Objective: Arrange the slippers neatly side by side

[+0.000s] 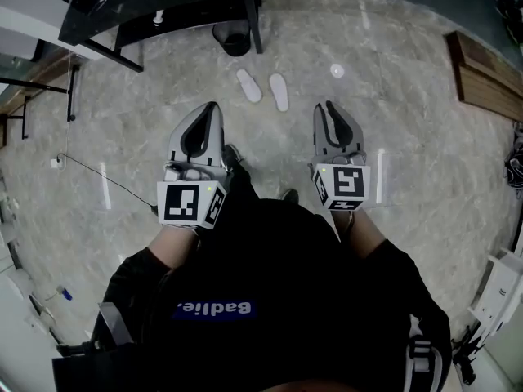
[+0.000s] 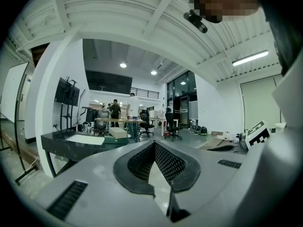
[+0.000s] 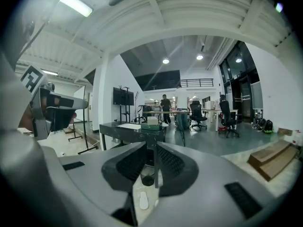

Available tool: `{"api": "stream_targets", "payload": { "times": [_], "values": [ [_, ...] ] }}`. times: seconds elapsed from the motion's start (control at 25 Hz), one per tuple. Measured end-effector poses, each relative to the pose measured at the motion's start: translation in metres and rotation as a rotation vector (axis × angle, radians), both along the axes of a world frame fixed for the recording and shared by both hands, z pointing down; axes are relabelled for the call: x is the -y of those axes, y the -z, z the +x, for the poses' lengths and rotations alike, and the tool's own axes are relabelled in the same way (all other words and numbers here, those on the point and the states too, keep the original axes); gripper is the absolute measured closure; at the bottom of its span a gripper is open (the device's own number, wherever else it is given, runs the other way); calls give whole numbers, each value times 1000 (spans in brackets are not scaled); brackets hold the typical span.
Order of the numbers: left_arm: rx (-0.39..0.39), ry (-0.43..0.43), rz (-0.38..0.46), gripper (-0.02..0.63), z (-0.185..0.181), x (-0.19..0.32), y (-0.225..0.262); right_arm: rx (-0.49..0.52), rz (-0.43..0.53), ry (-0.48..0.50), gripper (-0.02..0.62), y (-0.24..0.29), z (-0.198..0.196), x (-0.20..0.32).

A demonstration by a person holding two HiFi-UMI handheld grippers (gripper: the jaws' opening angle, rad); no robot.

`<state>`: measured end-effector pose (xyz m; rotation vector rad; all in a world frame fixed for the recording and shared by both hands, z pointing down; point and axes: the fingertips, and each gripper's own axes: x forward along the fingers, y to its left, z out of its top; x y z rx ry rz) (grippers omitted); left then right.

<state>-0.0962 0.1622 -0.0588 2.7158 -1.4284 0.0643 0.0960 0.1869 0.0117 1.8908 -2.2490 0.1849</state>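
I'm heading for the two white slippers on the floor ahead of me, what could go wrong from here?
The tilted slipper and its mate lie close to a table leg and a black bin; a reach may bump those. The right gripper is barely open and the left gripper is shut, so either might shove a slipper instead of gripping it.

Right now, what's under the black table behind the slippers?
A round black bin sits under the table, near its front edge. The tabletop hides anything farther back.
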Motion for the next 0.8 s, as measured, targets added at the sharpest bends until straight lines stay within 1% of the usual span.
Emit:
{"api": "stream_targets", "payload": {
  "times": [0.2, 0.32, 0.4, 0.48, 0.6, 0.72, 0.8],
  "values": [
    [-13, -72, 36, 609, -31, 83, 8, -27, -39, -73, 551, -13, -31, 69],
    [-19, -129, 55, 609, -35, 123, 5, -37, -55, -121, 551, -27, -41, 109],
    [-39, -157, 40, 609, -36, 147, 0, -59, -72, -138, 551, -37, -48, 132],
    [-53, -173, 12, 609, -40, 168, -8, -102, -95, -133, 551, -50, -55, 151],
    [-52, -176, -25, 609, -48, 192, -30, -144, -144, -108, 551, -79, -66, 174],
    [-6, -173, -54, 609, -56, 205, -61, -217, -210, -55, 535, -126, -62, 185],
    [27, -156, -72, 609, -61, 211, -78, -247, -277, -34, 535, -159, -48, 191]
  ]
}}
